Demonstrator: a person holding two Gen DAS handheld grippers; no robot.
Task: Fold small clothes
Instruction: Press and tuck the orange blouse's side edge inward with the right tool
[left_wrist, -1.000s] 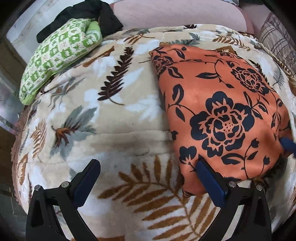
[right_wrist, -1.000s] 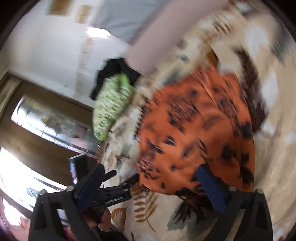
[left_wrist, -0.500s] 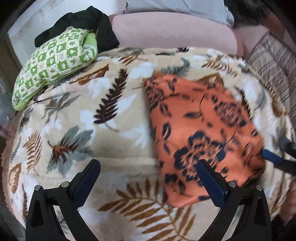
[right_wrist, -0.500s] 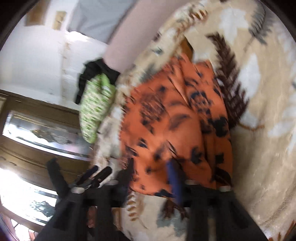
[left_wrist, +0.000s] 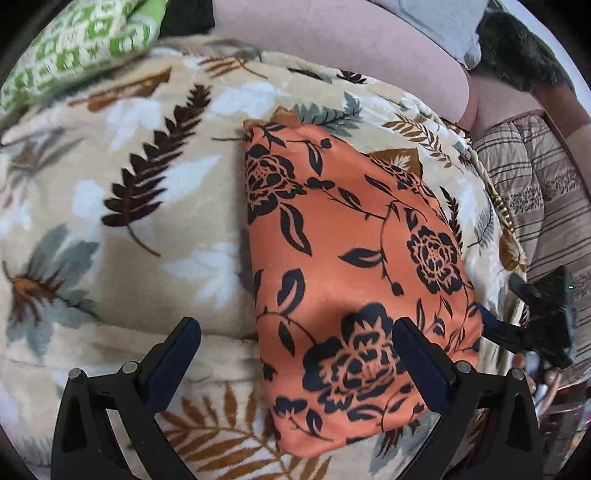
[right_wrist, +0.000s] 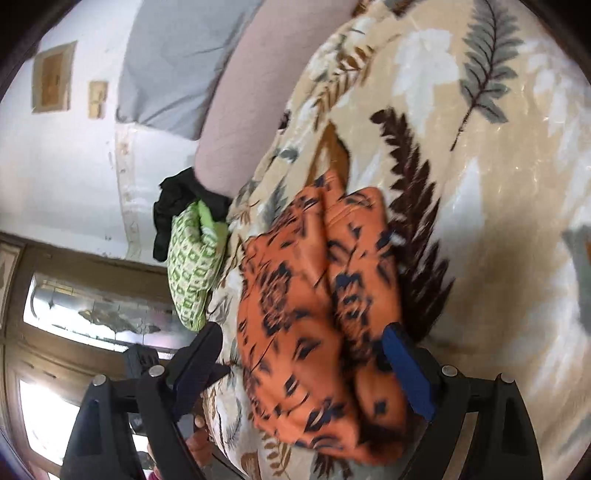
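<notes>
A folded orange garment with black flowers (left_wrist: 351, 280) lies on the beige leaf-print blanket (left_wrist: 122, 206). My left gripper (left_wrist: 295, 362) is open above the garment's near left edge, one finger over the blanket, one over the cloth. My right gripper (right_wrist: 303, 373) is open, its jaws either side of the garment's (right_wrist: 306, 314) near end, which shows a raised fold down the middle. The right gripper also shows at the right edge of the left wrist view (left_wrist: 532, 325).
A green-and-white patterned cloth (left_wrist: 74, 48) and a black garment (right_wrist: 177, 206) lie at the blanket's far corner. A pink cushion (left_wrist: 351, 44) runs along the back. A striped brown cover (left_wrist: 539, 192) lies to the right. A wooden door (right_wrist: 74, 295) stands beyond.
The left gripper has moved closer over the garment's near edge. The right gripper has opened again and swung round to the garment's end. The garment looks narrower, with a fold ridge.
</notes>
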